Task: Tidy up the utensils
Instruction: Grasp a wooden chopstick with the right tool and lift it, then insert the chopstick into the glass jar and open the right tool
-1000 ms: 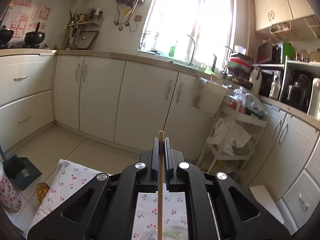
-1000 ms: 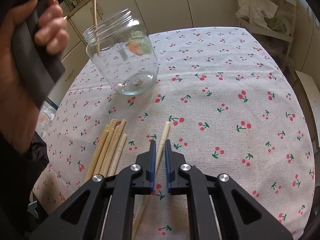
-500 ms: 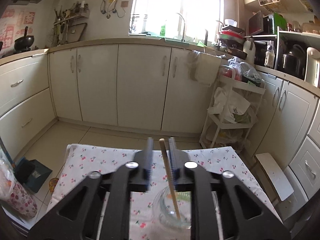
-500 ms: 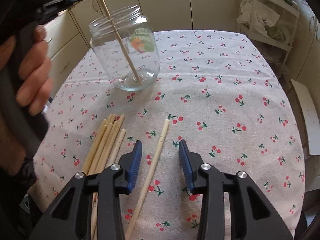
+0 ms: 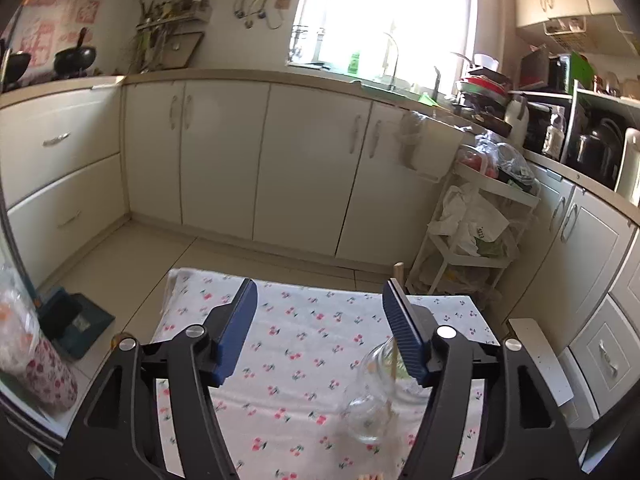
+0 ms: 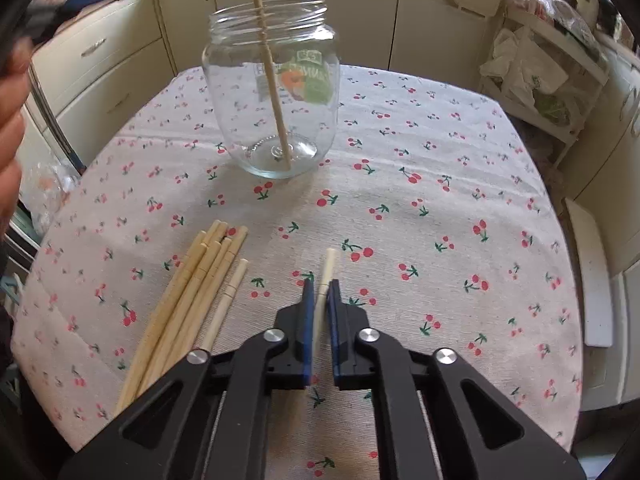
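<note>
A clear glass jar (image 6: 276, 92) stands upright at the far side of the cherry-print tablecloth, with one wooden chopstick (image 6: 272, 76) leaning inside it. My right gripper (image 6: 321, 282) is shut on a single pale chopstick (image 6: 330, 260) that lies on the cloth. A bundle of several chopsticks (image 6: 192, 288) lies just left of it. In the left wrist view my left gripper (image 5: 320, 286) is above the table with its jaws opening and nothing between them. The jar (image 5: 372, 400) and the chopstick's top end (image 5: 398, 270) show behind its right finger.
A person's hand (image 6: 10, 140) is at the left edge of the right wrist view. A white wire cart (image 5: 472, 232) with bags stands past the table's far right corner. Kitchen cabinets (image 5: 304, 160) line the far wall. A white board (image 6: 592, 280) lies right of the table.
The left gripper let go of its chopstick, which now leans in the jar, and its jaws spread wide as it drew away leftward. The right gripper opened, then shut on the single pale chopstick.
</note>
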Tool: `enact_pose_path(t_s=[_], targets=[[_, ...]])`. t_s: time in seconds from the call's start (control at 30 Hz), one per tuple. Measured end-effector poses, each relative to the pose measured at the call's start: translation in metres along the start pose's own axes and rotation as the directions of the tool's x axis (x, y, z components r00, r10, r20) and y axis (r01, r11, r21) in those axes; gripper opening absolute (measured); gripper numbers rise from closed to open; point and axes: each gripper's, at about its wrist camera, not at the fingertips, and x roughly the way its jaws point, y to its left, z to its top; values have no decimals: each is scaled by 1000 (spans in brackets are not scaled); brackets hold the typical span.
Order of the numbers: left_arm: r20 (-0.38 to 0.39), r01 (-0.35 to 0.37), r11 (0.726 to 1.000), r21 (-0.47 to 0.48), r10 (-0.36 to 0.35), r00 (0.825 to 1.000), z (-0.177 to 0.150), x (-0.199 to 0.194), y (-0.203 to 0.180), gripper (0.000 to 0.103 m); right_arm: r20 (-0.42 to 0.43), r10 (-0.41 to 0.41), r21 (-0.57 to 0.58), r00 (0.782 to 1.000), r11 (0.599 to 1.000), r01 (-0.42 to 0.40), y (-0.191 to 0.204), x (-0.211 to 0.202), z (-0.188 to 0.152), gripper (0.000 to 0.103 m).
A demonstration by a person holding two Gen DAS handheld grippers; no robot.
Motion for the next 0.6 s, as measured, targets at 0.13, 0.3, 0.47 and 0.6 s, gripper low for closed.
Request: enact_pose_path(t_s=[0.13,0.3,0.47,0.6], targets=[[-18,-20,999,-25,19,1000,-12,-13,16,73,90,114,155,989,980,-127,-25,-26,9,6],[-81,-43,997,-70,37,996,-35,-21,36,77,334,217,242,917,921,-306,-45,-78,44,6],[-127,-56,990,-129,39,991,-56,-27,51,77,558,215,247,802,879,-407,-53,-109,83,6],[-139,-55,985,-165,32,990,-64,-31,60,77,662,152,269,734,866,-421,-56,-113,117,6]])
